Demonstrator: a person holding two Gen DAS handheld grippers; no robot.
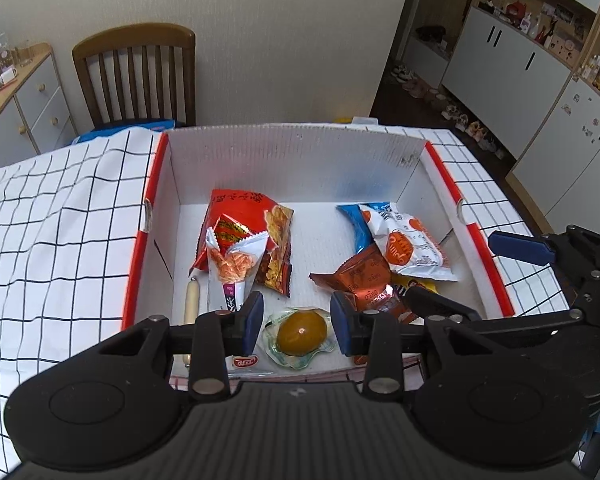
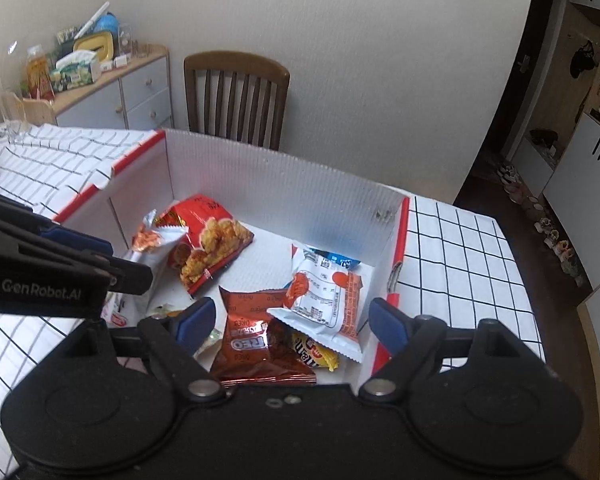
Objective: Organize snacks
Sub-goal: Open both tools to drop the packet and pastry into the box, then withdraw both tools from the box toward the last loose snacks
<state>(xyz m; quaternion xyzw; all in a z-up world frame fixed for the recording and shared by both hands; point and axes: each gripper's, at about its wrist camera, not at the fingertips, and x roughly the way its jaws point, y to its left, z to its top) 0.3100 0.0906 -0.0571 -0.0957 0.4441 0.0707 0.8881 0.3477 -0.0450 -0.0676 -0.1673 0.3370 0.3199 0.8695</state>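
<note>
A white cardboard box [image 1: 296,168] with red rims holds the snacks. My left gripper [image 1: 298,322] hangs over its near end, pads a little apart and gripping nothing. Below the gap a sealed brown egg [image 1: 302,332] lies on the box floor. On the left are a red chip bag [image 1: 240,216] and a white packet of orange strips [image 1: 236,256]. My right gripper [image 2: 290,322] stands open wide above a red-brown Oreo packet [image 2: 256,344], which lies loose beside a white-and-orange packet [image 2: 324,300] and a yellow packet [image 2: 316,354].
The box sits on a table with a white black-grid cloth [image 1: 60,240]. A wooden chair [image 1: 140,76] stands behind the box, with a drawer cabinet [image 2: 112,96] at the back left. A thin sausage stick [image 1: 191,304] lies by the box's left wall. A blue packet [image 1: 354,224] lies at the back right.
</note>
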